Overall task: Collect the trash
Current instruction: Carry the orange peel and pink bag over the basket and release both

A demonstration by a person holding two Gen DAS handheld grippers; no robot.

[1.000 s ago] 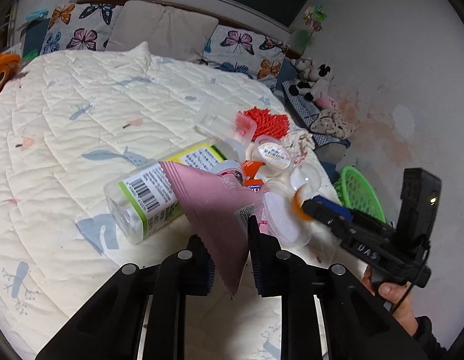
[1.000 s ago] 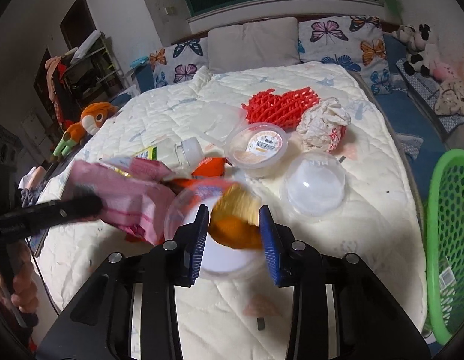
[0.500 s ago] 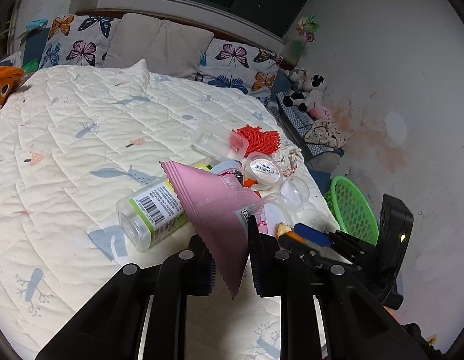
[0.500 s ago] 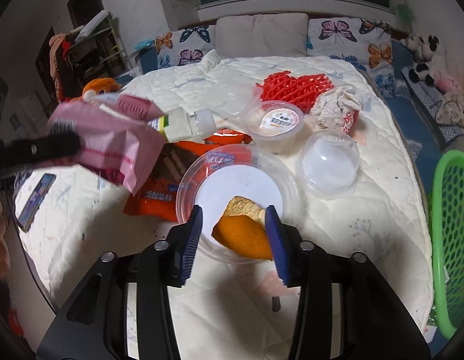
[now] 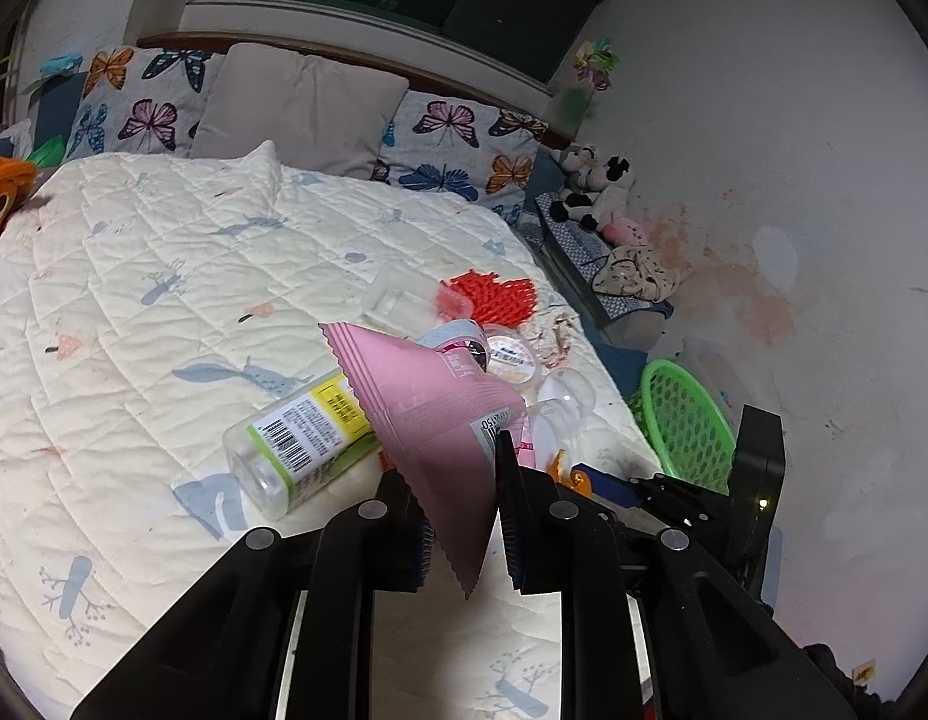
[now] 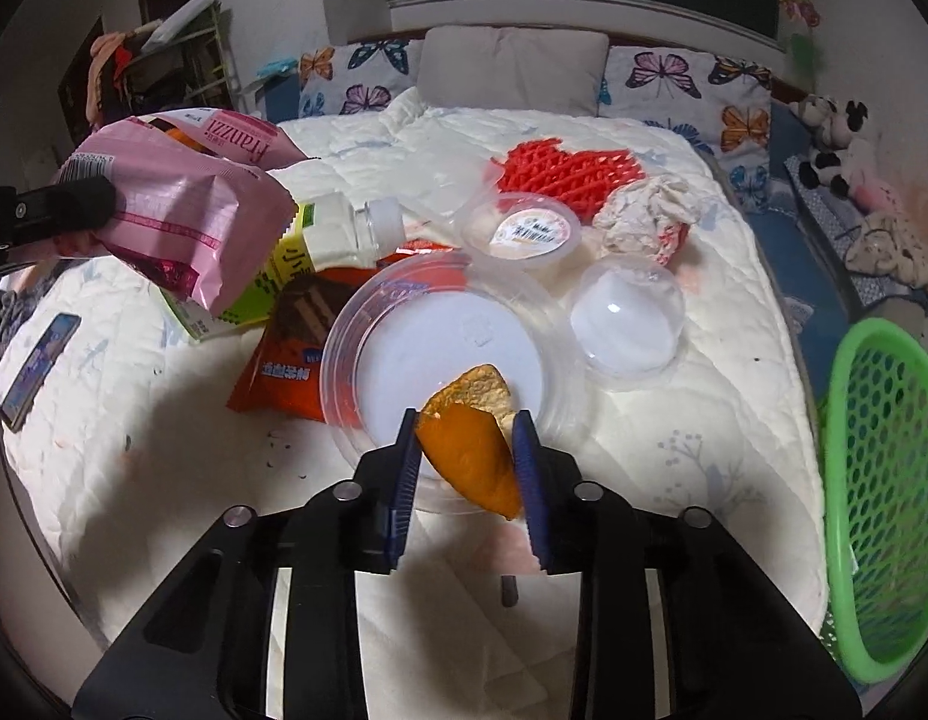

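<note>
quilted bed (image 6: 733, 360), orange peel (image 6: 469, 450) between right gripper (image 6: 466, 468) pads

Dim indoor light from above, soft shadows on the quilt (image 6: 164, 432), fisheye bending and dark vignetted corners

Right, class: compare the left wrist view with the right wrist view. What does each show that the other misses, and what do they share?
Left wrist only: the left gripper shut on the pink snack wrapper, seen from behind.
Right wrist only: the dark phone at the quilt's edge and the orange-red snack packet; the right gripper, jaws just closing, pinches the orange peel.
Both: the green mesh basket, red foam net and labelled plastic bottle.
</note>
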